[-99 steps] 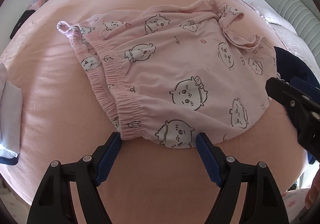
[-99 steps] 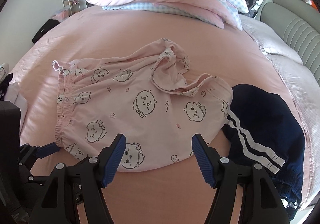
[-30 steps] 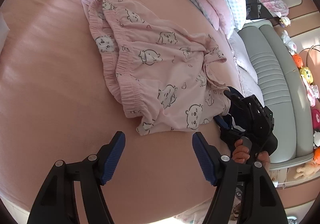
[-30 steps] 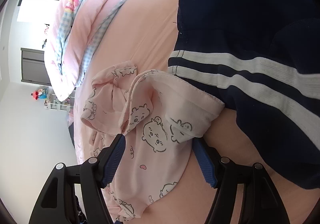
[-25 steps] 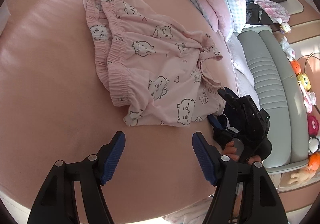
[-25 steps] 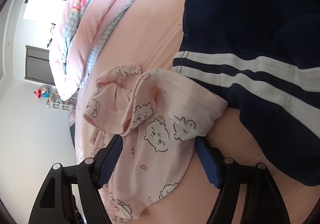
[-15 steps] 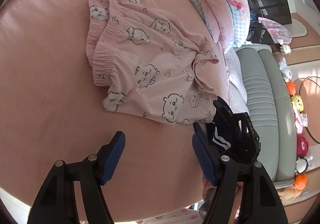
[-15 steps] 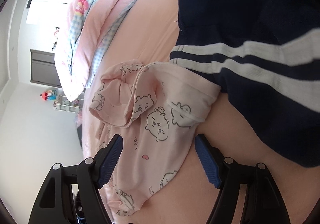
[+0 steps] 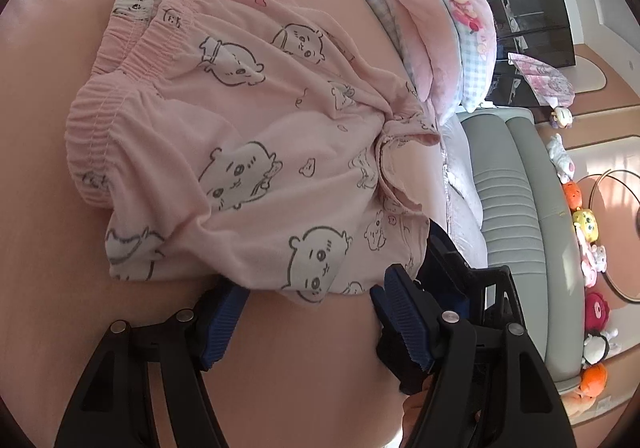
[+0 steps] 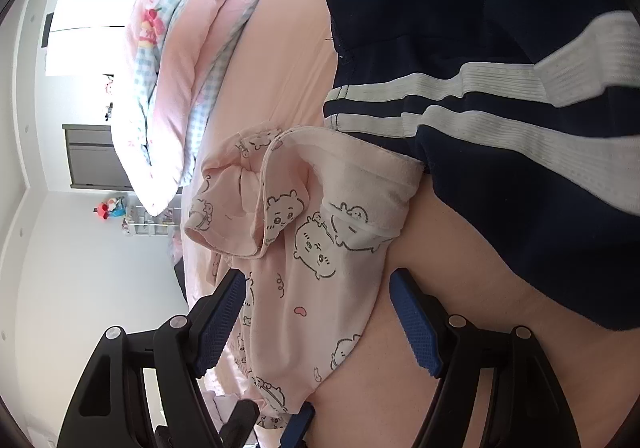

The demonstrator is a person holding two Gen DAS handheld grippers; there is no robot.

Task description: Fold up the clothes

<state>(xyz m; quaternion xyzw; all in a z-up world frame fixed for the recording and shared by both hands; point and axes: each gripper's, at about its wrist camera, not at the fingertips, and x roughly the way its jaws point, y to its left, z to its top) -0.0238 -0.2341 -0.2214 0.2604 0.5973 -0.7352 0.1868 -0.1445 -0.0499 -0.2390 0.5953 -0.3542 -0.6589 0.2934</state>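
Pink shorts printed with cartoon bears lie crumpled on the pink bed sheet. My left gripper is open, its blue pads at either side of the shorts' near edge. My right gripper is open over the leg end of the shorts, next to the navy garment. The right gripper also shows in the left wrist view, just behind the shorts' right edge. The left gripper's tips show at the bottom of the right wrist view.
A navy garment with two white stripes lies beside the shorts. Pink and blue checked bedding is piled at the head of the bed. A grey padded headboard and plush toys are to the right.
My left gripper has moved in close to the shorts' near edge, so its pads now flank the fabric. My right gripper has shifted slightly and stays over the leg end.
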